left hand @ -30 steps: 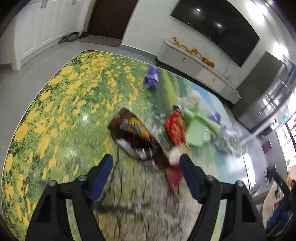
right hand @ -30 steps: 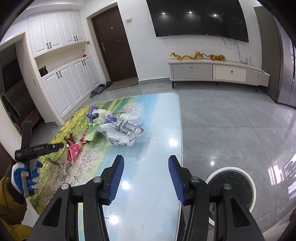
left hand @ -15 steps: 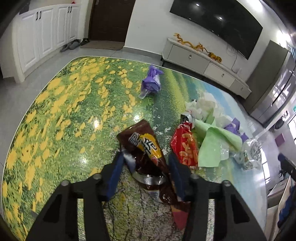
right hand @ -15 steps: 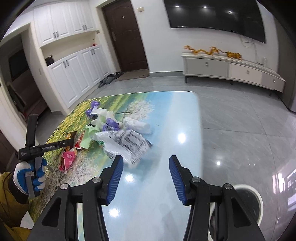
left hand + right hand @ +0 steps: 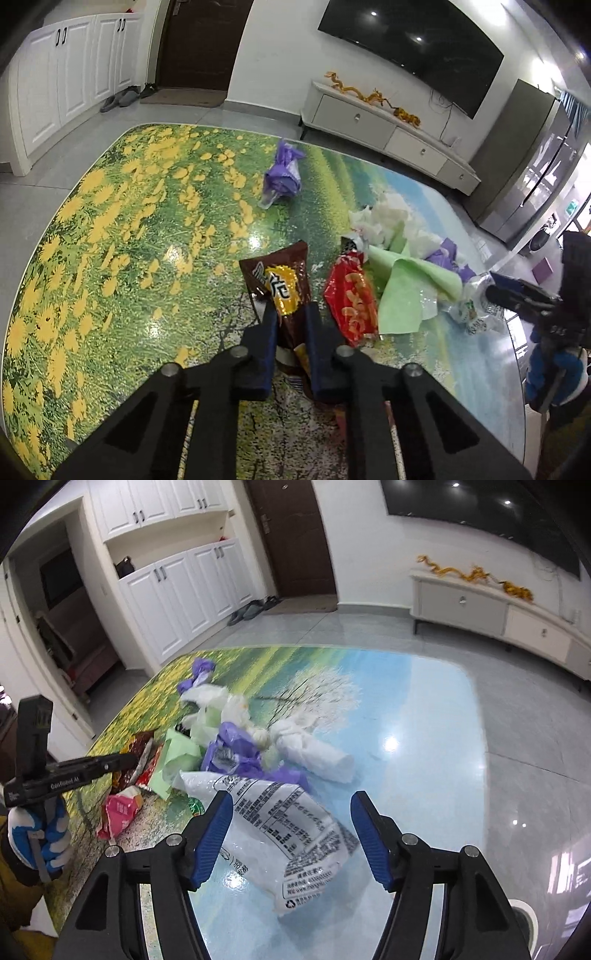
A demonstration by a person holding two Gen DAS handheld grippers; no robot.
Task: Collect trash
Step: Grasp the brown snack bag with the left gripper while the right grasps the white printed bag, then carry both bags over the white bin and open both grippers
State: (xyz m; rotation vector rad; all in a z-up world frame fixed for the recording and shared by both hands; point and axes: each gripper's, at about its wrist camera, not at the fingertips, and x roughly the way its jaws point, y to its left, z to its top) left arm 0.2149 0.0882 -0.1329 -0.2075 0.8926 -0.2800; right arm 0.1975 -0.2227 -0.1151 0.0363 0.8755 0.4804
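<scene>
A glossy table point(image 5: 110, 229) with a printed meadow-and-sky landscape stands on a grey tiled floor point(image 5: 535, 738). White cabinets point(image 5: 184, 583) line one wall beside a dark brown door point(image 5: 295, 535). Shoes point(image 5: 122, 99) lie near the doormat point(image 5: 184, 98). A wall-mounted television point(image 5: 410, 48) hangs above a low white sideboard point(image 5: 388, 125) carrying a golden dragon ornament point(image 5: 373, 96). A steel refrigerator point(image 5: 535, 162) stands further along.

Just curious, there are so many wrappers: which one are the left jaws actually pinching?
The brown snack bag with the yellow label. The left gripper is closed on its lower end; the red snack bag beside it lies untouched.
</scene>
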